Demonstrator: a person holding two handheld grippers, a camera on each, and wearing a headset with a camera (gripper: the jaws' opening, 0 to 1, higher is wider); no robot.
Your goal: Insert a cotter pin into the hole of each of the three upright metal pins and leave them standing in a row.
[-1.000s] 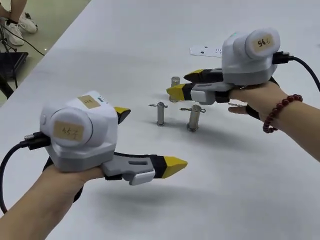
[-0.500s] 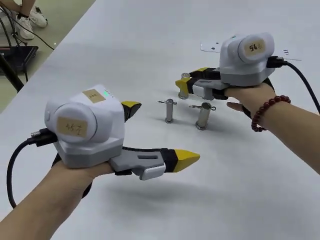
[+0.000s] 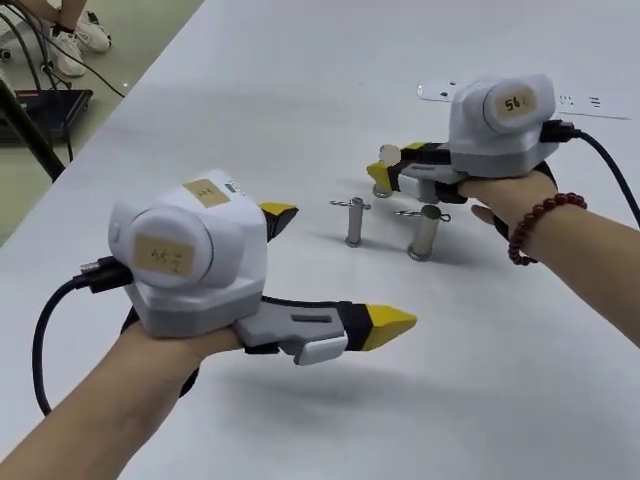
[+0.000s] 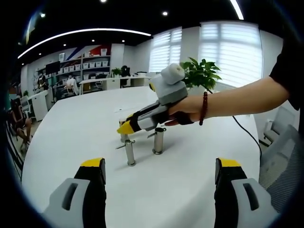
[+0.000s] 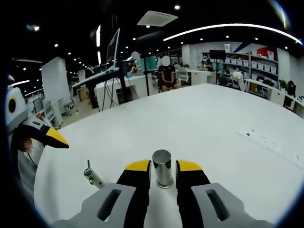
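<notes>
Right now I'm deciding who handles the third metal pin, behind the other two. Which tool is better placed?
Right. The right tool has its jaws closed on the third pin. The left tool is open, holds nothing and hangs nearer the person, apart from every pin.

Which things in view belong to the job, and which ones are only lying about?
Job: middle metal pin, near metal pin, their cotter pins; far metal pin, held by right gripper; left gripper, open.
Lying about: power strip; dark stand base on the floor.
</notes>
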